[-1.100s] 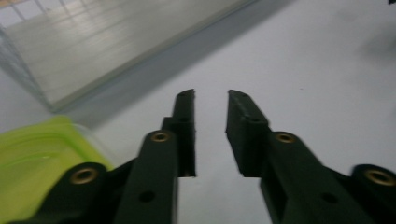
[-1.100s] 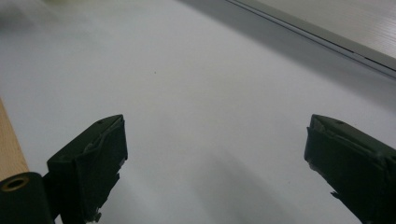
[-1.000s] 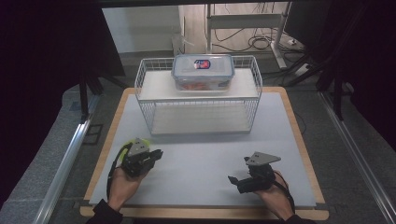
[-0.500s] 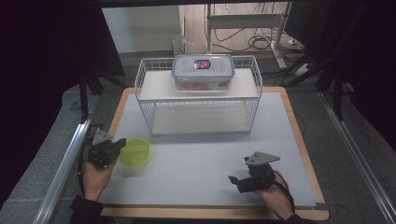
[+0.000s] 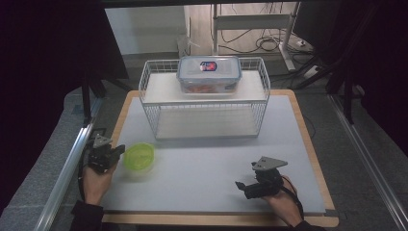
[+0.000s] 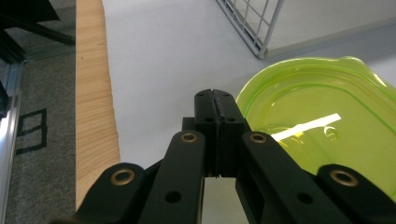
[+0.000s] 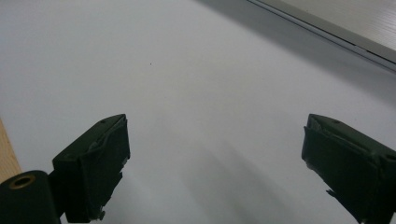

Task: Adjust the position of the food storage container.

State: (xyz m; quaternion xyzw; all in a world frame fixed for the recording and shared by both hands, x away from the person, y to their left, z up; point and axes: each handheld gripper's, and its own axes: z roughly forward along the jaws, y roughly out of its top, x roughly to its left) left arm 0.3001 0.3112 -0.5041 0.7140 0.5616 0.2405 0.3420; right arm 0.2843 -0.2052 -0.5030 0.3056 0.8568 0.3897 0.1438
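Observation:
A lime-green plastic bowl sits upright on the white mat near its left edge. My left gripper is just left of the bowl, over the wooden border, shut with its jaws pressed together and nothing between them. Its tips point at the bowl's rim; whether they touch it I cannot tell. My right gripper rests low over the mat at the front right, open wide, with bare mat between its pads.
A white wire rack stands at the back of the mat, with a clear lidded food container on its top shelf. The wooden board edge frames the mat. A metal rail runs along the left.
My left gripper has moved left from the front of the mat to its left edge, leaving the green bowl standing uncovered on the mat. The right gripper has stayed put.

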